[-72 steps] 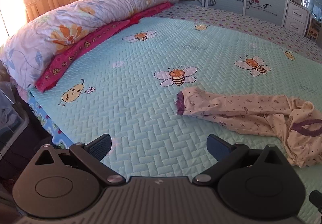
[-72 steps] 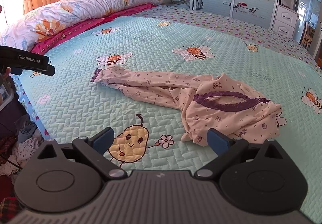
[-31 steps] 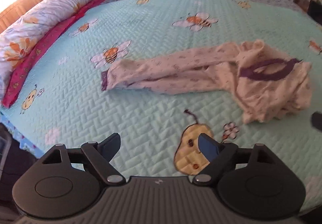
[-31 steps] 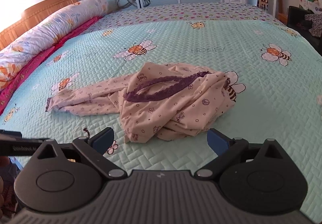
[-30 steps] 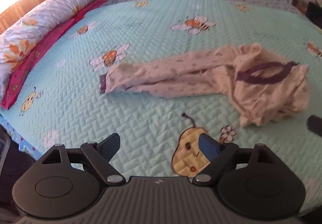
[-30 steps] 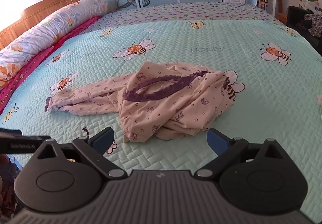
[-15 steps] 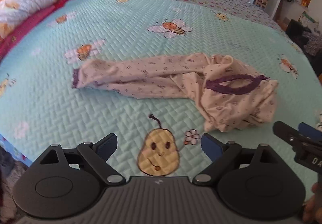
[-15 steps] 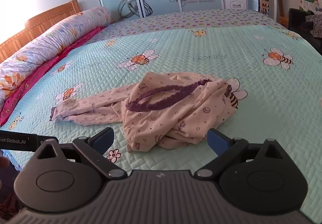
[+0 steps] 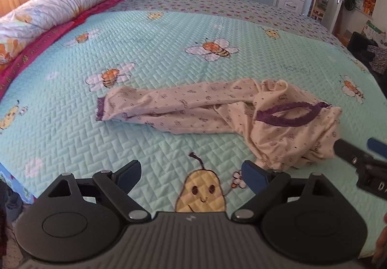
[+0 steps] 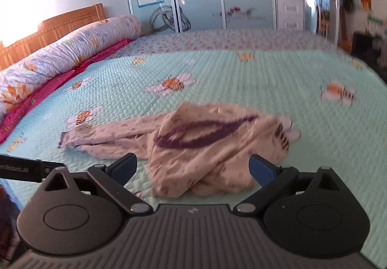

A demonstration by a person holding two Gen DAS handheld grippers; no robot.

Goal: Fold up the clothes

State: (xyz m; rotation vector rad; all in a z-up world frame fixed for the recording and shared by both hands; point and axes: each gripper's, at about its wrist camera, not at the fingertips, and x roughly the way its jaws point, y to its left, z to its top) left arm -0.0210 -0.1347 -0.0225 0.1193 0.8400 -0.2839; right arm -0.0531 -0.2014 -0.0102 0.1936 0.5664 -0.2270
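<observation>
Pajamas point(image 9: 241, 114) lie crumpled near the bed's point(image 9: 169, 34) front edge, legs trailing left. Right gripper point(image 10: 193, 167) is nearer the bunched waist; left gripper point(image 9: 191, 173) too gapes wide, empty.

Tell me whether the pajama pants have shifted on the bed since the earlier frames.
No. The pajama pants still lie just beyond the quilt's pear print; only the cameras moved.

Quilt point(image 9: 169, 34) flat and bare around the garment point(image 9: 217, 109) on every side — free approach from the near edge. Bolster point(image 9: 72, 0) along the headboard side, well apart. Right gripper point(image 9: 358, 153) just beside the garment's bunched end — crowds that side.
</observation>
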